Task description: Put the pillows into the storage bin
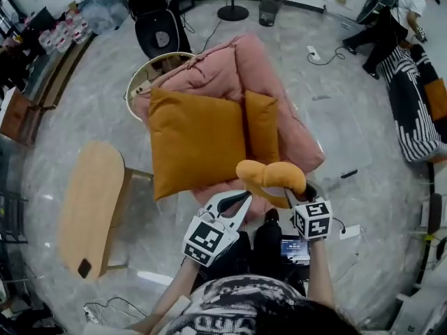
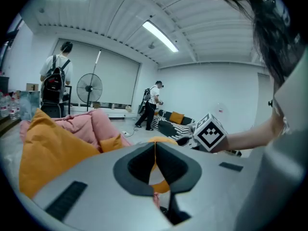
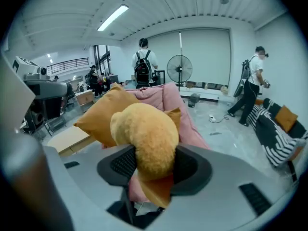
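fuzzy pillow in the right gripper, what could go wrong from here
1. The right gripper pinches the pillow at one narrow spot. Its bulk bulges above the jaws and a flap hangs below, so it may slip or swing loose.
2. The quilt drapes over part of the bin, with only some rim showing. The pillow could land on the quilt instead.

The curved pillow (image 1: 274, 176) is fuzzy plush; the square pillow (image 1: 195, 142) on the pink quilt (image 1: 216, 68) is matt cloth. Around the quilt, the floor (image 1: 349, 131) shines glossy.
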Available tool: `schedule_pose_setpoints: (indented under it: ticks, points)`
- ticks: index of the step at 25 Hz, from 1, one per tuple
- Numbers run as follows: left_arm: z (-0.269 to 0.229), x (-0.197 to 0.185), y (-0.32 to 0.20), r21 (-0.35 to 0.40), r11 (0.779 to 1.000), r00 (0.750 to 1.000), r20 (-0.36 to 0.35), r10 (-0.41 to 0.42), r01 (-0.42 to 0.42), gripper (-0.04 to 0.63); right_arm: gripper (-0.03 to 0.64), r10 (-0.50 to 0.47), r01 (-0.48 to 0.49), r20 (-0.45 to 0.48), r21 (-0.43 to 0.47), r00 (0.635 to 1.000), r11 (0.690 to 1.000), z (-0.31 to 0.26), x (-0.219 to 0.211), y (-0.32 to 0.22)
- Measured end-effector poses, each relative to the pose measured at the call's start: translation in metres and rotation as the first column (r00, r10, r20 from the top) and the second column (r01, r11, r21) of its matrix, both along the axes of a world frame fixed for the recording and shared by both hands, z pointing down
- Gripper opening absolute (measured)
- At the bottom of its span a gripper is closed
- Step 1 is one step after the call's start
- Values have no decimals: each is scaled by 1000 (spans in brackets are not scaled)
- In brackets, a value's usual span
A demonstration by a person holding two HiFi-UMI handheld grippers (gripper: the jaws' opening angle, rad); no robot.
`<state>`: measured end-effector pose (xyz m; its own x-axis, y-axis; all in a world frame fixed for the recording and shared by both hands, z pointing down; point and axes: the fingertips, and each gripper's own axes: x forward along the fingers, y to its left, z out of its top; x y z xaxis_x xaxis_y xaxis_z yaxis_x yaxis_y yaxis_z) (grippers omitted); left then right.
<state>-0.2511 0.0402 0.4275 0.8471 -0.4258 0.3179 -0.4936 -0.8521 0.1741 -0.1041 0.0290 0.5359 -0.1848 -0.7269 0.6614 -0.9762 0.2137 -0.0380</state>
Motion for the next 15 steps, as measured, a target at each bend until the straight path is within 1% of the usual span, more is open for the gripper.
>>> schedule_pose_setpoints:
  ticks: [4,7,11,15]
  points:
    - [0,48,4,-6,994,994,-4,109,-109,14,196,105,-105,-13,15,994,994,-9,52,16]
    - [2,87,4,-15,986,986,5,166,-166,14,196,174,-174,2,24,985,984,-12,97,23]
    - [4,151,1,-21,976,976,2,216,-216,14,198,245,-245,21,15,969,969,-4,168,28]
    - [9,222,-10,-34,974,974,13,225,-224,14,198,282,-282,25,-7,959,959,8,245,23]
